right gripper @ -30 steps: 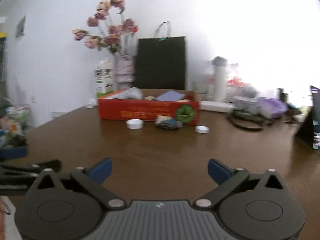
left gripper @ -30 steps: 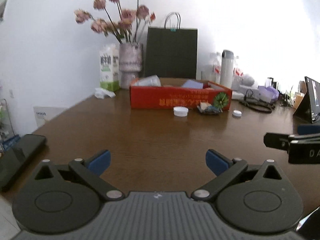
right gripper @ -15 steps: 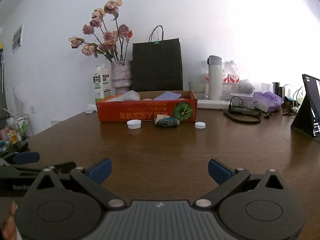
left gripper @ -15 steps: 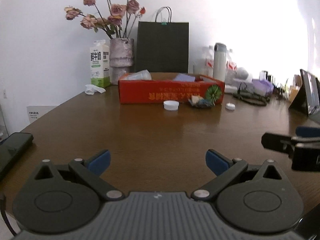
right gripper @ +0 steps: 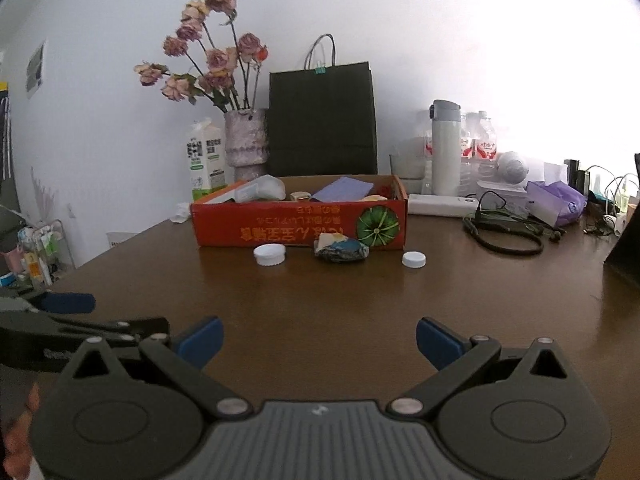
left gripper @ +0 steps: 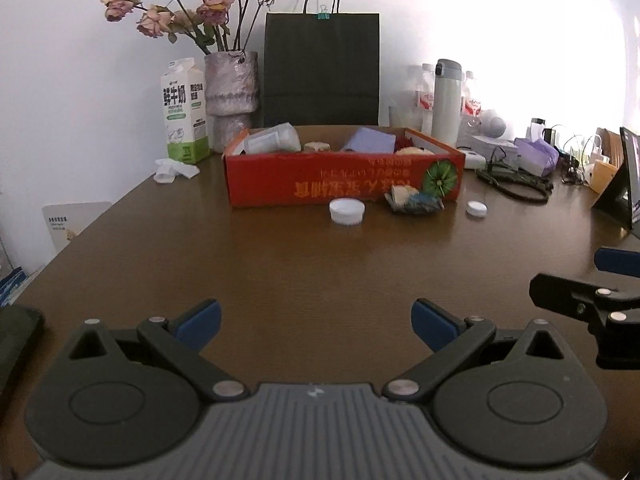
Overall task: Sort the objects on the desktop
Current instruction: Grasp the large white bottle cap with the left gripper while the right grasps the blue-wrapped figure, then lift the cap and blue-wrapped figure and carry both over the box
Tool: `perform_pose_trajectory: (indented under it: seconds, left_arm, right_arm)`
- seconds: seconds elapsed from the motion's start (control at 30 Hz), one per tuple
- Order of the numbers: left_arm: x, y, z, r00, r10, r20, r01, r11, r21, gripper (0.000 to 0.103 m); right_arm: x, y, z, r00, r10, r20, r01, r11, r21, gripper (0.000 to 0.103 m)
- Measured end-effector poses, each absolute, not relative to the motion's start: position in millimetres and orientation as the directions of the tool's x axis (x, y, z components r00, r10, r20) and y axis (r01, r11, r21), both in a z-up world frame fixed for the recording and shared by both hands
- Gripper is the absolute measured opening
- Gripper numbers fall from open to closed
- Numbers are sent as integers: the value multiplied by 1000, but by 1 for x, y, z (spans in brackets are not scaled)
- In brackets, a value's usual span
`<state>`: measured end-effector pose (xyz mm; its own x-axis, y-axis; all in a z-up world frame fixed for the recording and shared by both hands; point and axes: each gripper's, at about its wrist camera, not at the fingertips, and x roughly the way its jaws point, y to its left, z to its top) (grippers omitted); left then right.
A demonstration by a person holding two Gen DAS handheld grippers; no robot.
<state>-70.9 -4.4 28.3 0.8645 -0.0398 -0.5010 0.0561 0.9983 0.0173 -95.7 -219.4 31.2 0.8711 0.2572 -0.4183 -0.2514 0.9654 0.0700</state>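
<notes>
L gripper point(left gripper: 316, 322) fingers spread, empty; R gripper point(right gripper: 319, 338) same. Caps, wrapper by red box point(left gripper: 340, 188).

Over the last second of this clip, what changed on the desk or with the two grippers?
Only the viewpoints shifted: both cameras re-aimed slightly. Left gripper and right gripper remain open and empty, nothing picked up or released. The red box, large white cap, small white cap and crumpled wrapper on the table stayed put.

Red box point(left gripper: 344, 184) beyond splayed left claw point(left gripper: 316, 322)
</notes>
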Motion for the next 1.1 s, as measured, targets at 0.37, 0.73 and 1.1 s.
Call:
perform_pose_trajectory:
  seconds: [0.37,0.73,1.1]
  left_arm:
    - [49,-1,27,800,-175,-574,158,984,-80,94]
    - [149,-23,3,760,-192,-621,209,977,-46,40]
    - [107,-8,16,774,-235,-588,205,972,-117,41]
  right_arm:
    - [19,-234,30,832,257,-492,-263,963,58,89]
    - [142,-210,2,726,320,-609,-289,945,152,78]
    - [135,-181,4,725,309,-616,-361,932,43,27]
